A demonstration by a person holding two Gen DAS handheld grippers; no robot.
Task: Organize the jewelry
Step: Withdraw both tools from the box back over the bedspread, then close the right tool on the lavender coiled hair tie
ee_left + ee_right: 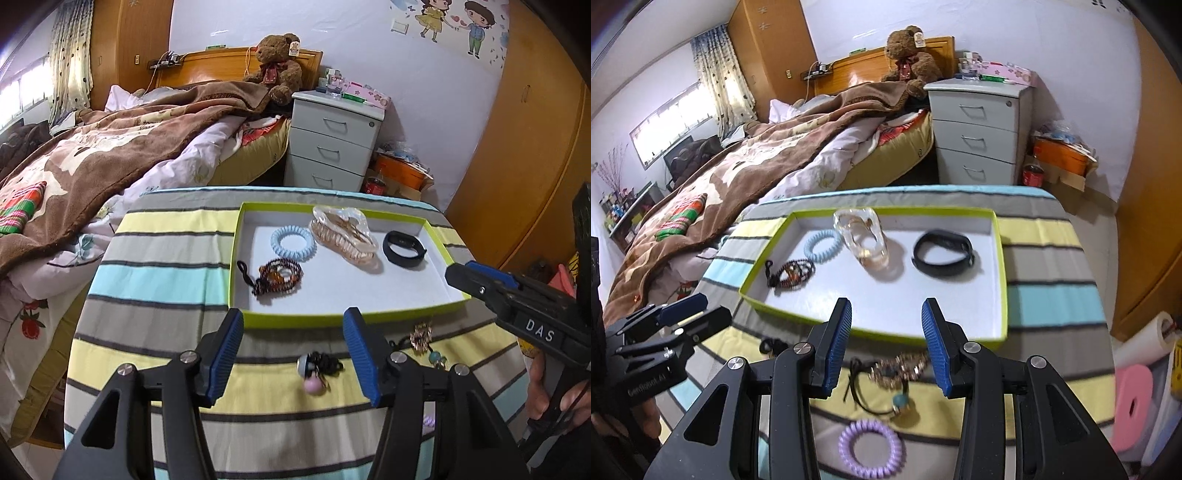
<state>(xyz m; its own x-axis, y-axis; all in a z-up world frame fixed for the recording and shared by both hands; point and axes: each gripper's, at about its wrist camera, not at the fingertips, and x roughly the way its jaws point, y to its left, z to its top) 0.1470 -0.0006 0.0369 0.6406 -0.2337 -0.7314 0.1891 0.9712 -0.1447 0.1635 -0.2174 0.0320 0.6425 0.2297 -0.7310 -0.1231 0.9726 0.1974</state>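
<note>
Necklace (894,373) between spread right tool (886,332) fingers.

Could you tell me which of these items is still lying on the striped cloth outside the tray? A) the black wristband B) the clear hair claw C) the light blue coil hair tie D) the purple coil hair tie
D: the purple coil hair tie lies on the striped cloth in front of the tray, while the black wristband, light blue coil hair tie and clear hair claw all sit inside the tray.
</note>
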